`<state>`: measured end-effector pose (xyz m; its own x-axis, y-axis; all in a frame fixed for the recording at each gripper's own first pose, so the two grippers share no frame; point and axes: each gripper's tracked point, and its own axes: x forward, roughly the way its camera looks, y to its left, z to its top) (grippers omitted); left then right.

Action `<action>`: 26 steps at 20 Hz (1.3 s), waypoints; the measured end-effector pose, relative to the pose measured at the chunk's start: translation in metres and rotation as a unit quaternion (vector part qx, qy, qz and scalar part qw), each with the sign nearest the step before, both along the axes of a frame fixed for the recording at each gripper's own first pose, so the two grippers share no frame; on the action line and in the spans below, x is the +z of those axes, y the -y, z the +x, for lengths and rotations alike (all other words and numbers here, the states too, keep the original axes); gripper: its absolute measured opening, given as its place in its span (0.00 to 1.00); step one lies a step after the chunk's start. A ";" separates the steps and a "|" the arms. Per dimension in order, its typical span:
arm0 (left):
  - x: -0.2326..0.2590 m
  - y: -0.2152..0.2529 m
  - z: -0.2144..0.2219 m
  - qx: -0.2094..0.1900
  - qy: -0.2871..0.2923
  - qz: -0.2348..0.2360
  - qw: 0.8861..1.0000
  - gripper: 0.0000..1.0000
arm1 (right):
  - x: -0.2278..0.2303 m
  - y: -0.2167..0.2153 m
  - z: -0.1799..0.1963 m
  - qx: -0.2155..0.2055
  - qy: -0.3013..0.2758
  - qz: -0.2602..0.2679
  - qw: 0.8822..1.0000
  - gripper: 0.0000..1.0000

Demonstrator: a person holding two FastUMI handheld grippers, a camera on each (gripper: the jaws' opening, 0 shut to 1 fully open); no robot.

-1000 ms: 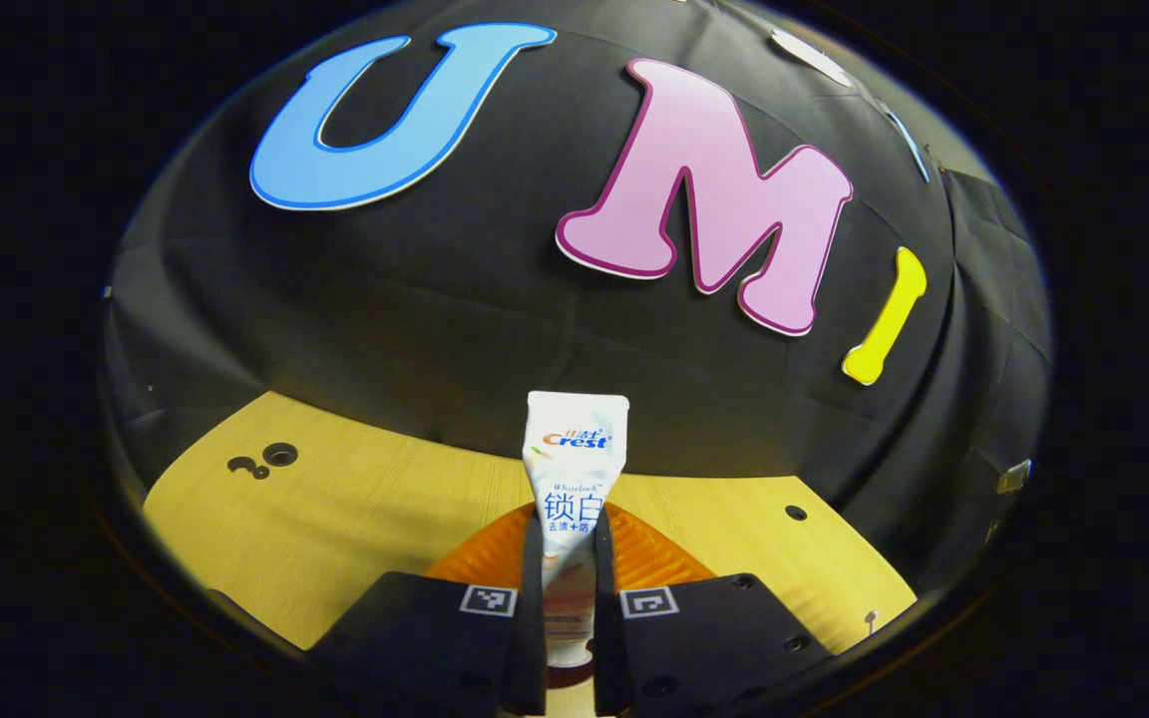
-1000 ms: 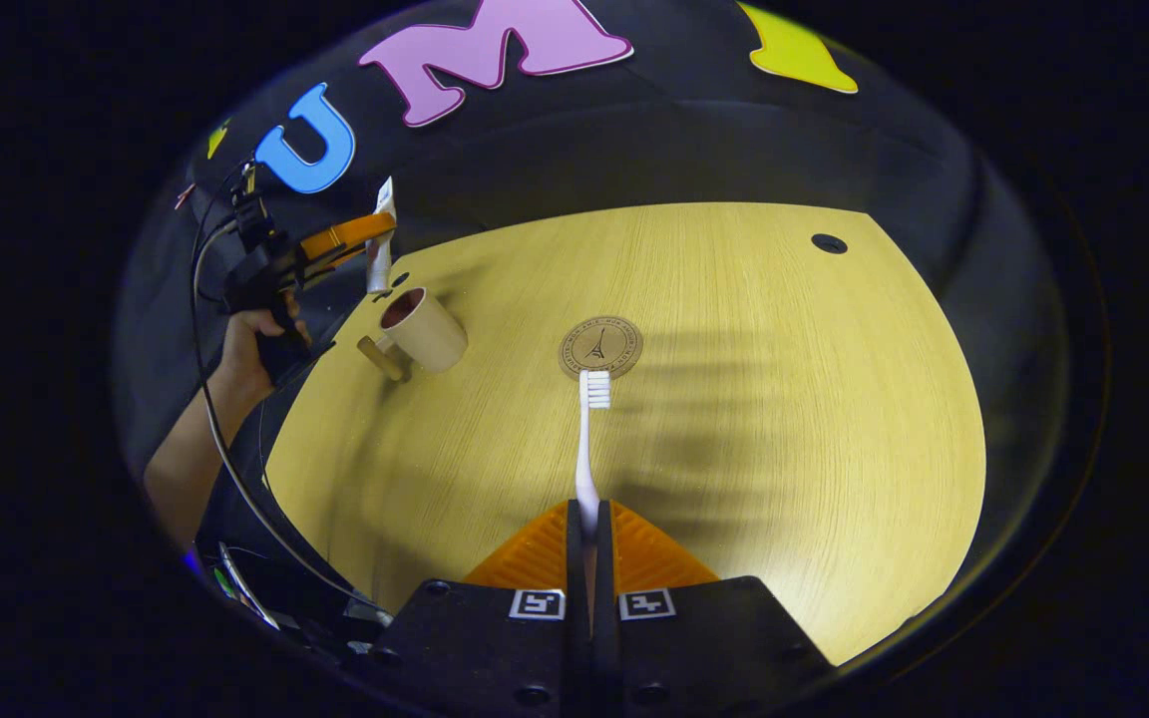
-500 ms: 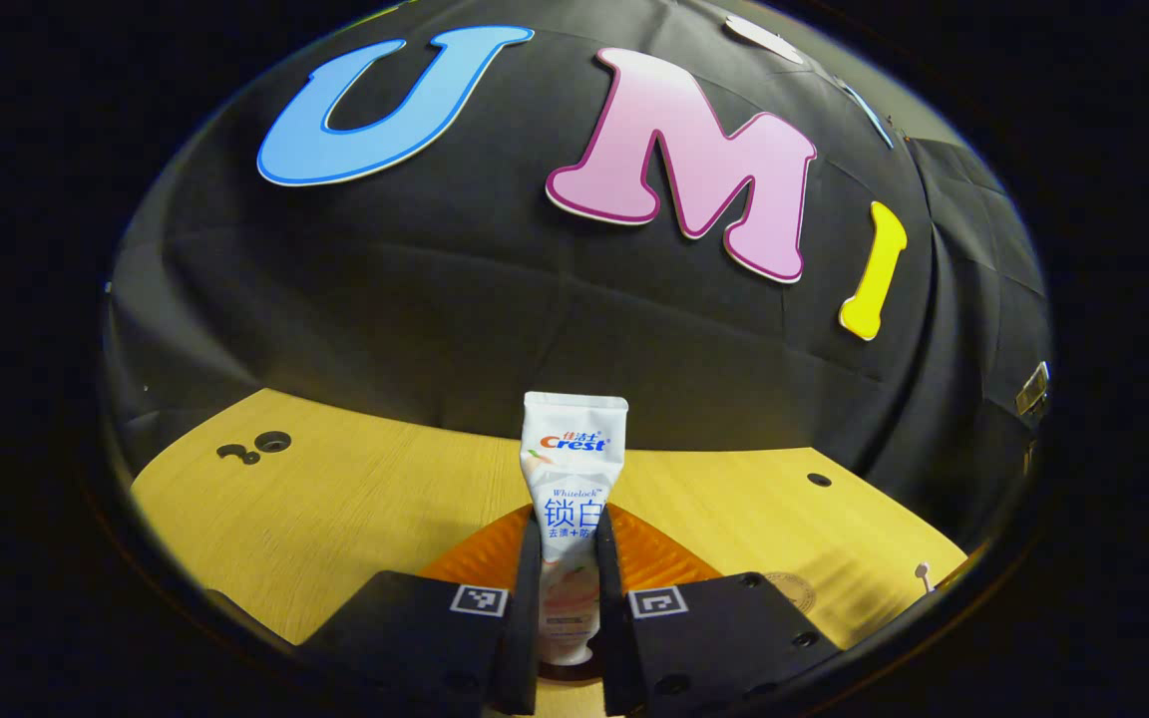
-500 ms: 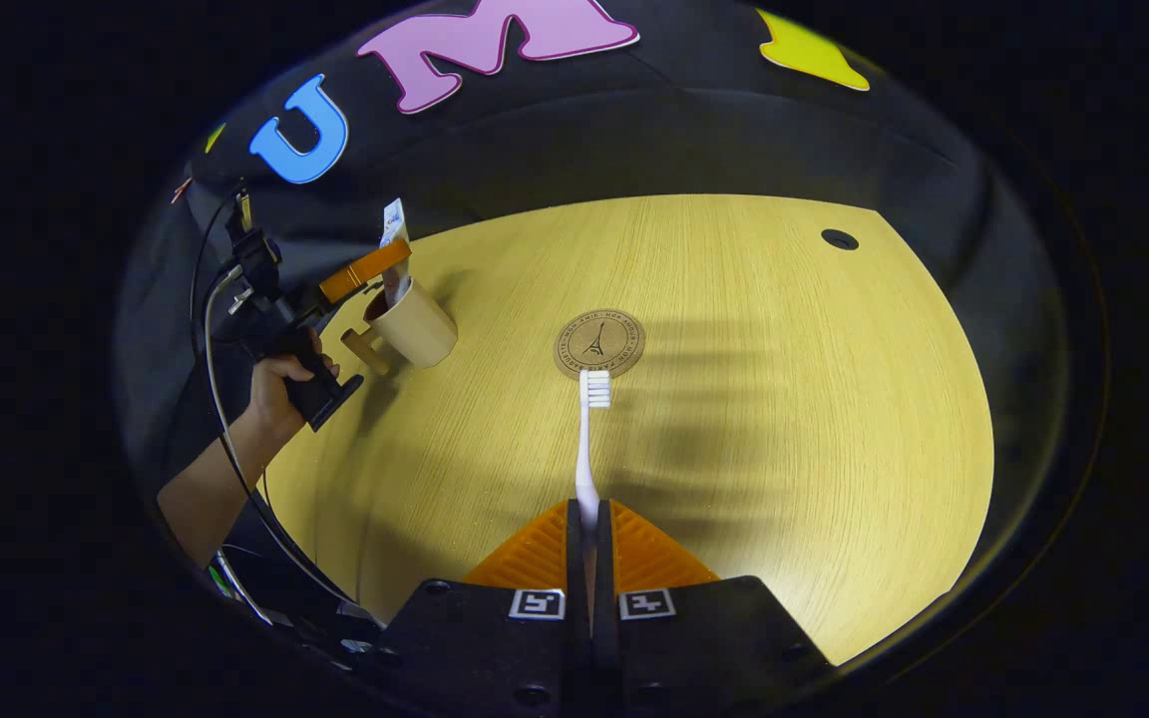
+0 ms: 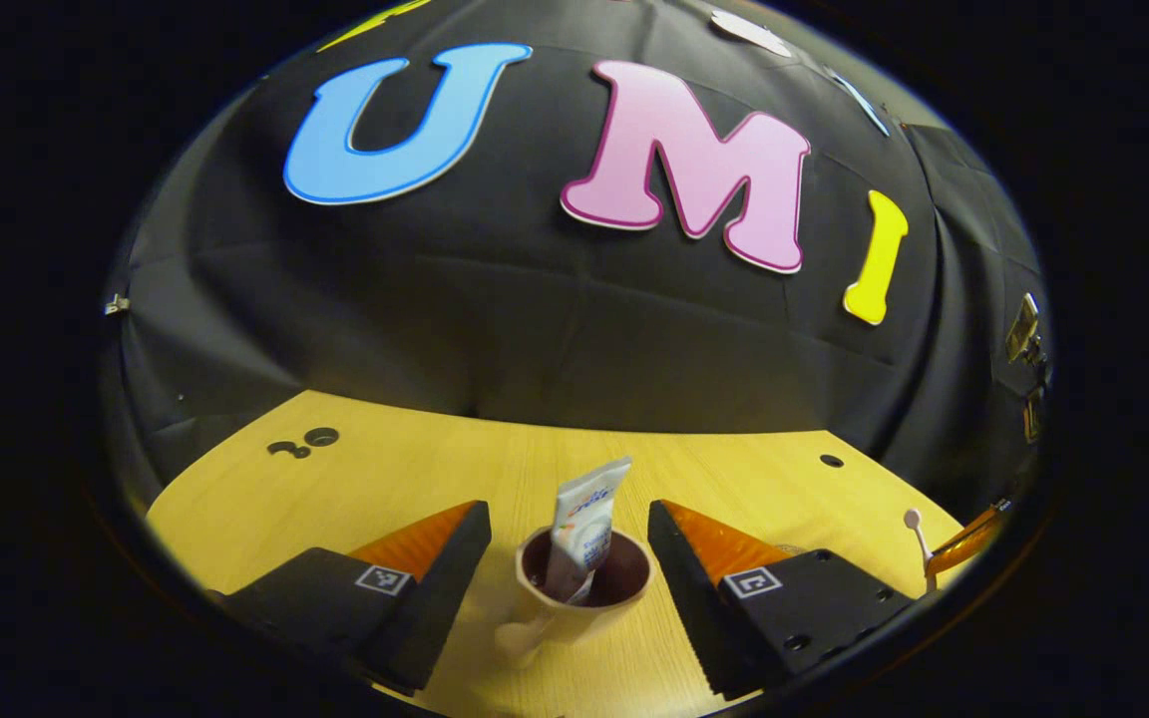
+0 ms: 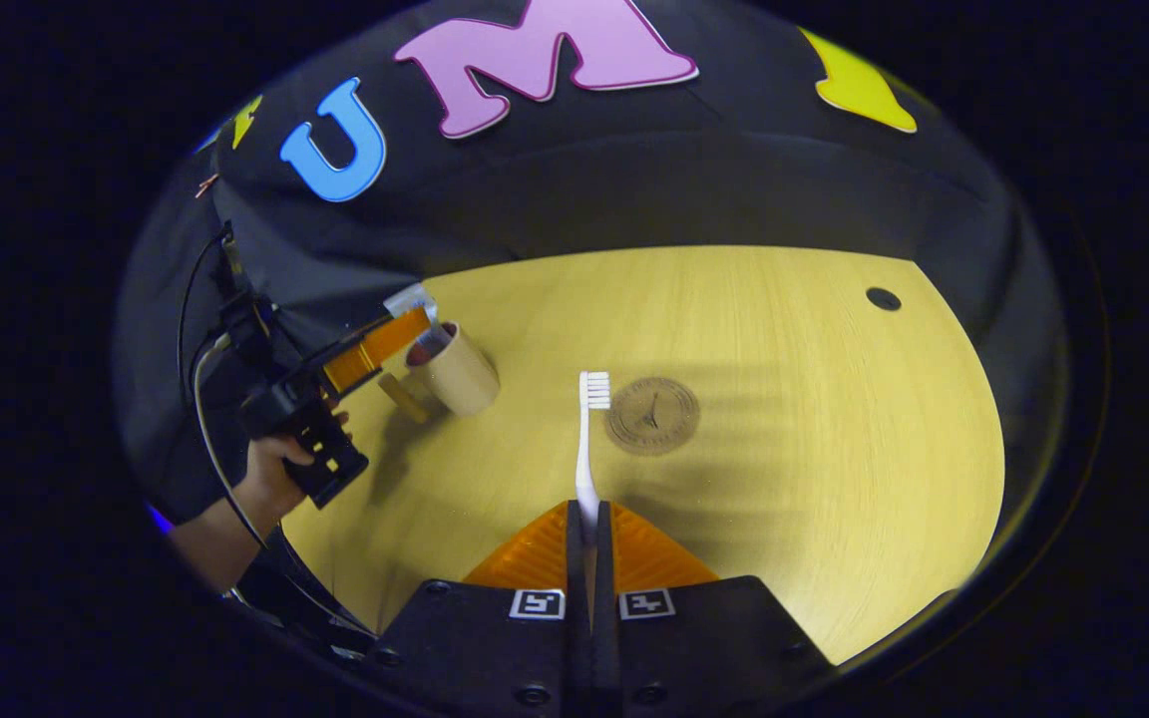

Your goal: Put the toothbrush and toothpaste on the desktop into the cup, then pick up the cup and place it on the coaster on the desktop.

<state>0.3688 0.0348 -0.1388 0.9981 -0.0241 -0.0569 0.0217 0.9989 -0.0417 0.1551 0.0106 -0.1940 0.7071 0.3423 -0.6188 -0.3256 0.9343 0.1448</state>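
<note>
Your left tongs [image 5: 567,543] stand spread wide on either side of the beige handled cup [image 5: 579,598], touching nothing; the white toothpaste tube [image 5: 579,529] leans inside it on the pale wooden desk [image 5: 405,489]. Your right tongs [image 6: 589,519] are clenched on the white toothbrush [image 6: 586,449], its bristles just left of the round brown coaster [image 6: 652,415].

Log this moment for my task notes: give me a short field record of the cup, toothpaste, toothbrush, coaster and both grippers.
cup: upright on the table, between the left gripper's spread fingers
toothpaste: standing tilted inside the cup
toothbrush: clamped by its handle, bristles forward
coaster: bare, on the table beside the brush head
left gripper: open
right gripper: shut on the toothbrush
remaining: toothbrush into cup, cup onto coaster
</note>
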 end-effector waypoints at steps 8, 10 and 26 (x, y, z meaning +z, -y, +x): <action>0.002 -0.019 -0.094 0.046 0.003 -0.040 0.998 0.98 | 0.059 -0.099 0.068 0.040 0.107 0.064 0.991 0.05; -0.001 -0.026 -0.110 0.054 0.000 -0.044 0.998 0.98 | 0.074 -0.120 0.084 0.041 0.138 0.082 0.986 0.05; -0.030 -0.080 -0.128 0.071 0.008 -0.117 0.991 0.98 | 0.048 -0.198 0.167 -0.039 0.242 0.171 0.954 0.05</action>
